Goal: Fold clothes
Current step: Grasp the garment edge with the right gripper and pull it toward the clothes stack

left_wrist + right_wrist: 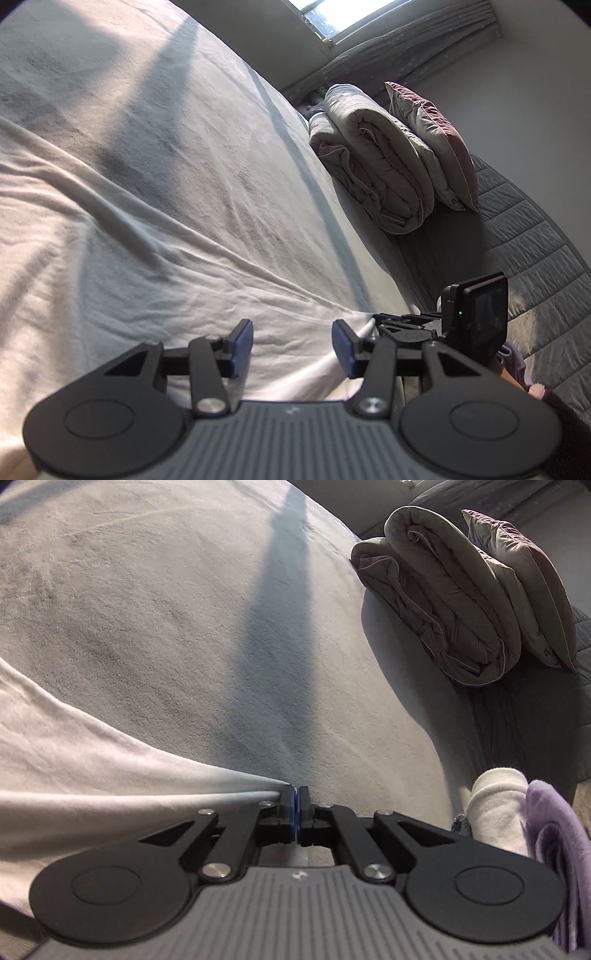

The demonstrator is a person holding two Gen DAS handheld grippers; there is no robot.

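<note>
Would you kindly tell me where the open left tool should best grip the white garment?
Probably the near edge of the white garment, approached from the near side along the bed. The right tool pinches one end, and the left tool hovers open above that taut fold.

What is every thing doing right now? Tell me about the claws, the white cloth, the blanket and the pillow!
Left claw: open, hovering over the cloth, holding nothing.
Right claw: shut, pinching the cloth's edge.
White cloth: spread out on the bed, wrinkled, pulled tight toward the right claw.
Blanket: folded up in a thick bundle.
Pillow: leaning against the blanket.
</note>
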